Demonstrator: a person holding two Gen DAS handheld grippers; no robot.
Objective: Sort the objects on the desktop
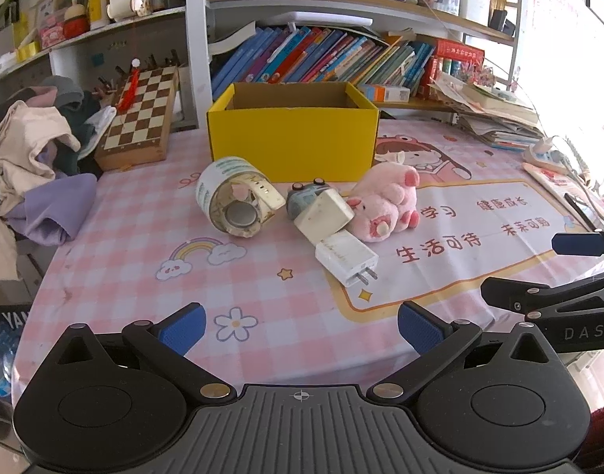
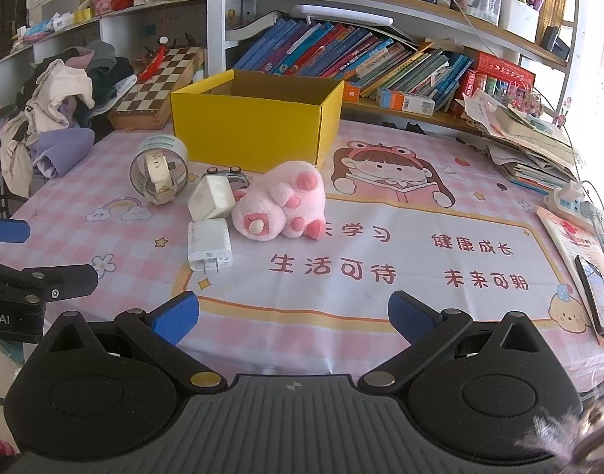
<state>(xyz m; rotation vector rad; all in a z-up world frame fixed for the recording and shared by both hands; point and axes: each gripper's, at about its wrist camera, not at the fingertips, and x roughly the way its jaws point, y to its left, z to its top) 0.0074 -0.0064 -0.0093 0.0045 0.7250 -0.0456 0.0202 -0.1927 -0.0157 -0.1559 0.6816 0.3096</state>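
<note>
An open yellow box [image 1: 292,140] [image 2: 246,126] stands at the back of the table. In front of it lie a clear jar on its side with a watch inside [image 1: 232,197] [image 2: 159,170], a small toy car [image 1: 303,195] [image 2: 226,173], a square white charger [image 1: 327,213] [image 2: 211,197], a flat white plug adapter [image 1: 347,256] [image 2: 209,245] and a pink plush pig [image 1: 384,203] [image 2: 282,201]. My left gripper [image 1: 302,326] is open and empty near the front edge. My right gripper [image 2: 294,316] is open and empty, also near the front edge.
A chessboard [image 1: 142,114] and a pile of clothes [image 1: 29,150] lie at the left. Bookshelves [image 2: 361,55] stand behind the box. Stacked papers [image 2: 527,138], a power strip [image 2: 570,201] and a phone [image 2: 598,296] sit at the right edge.
</note>
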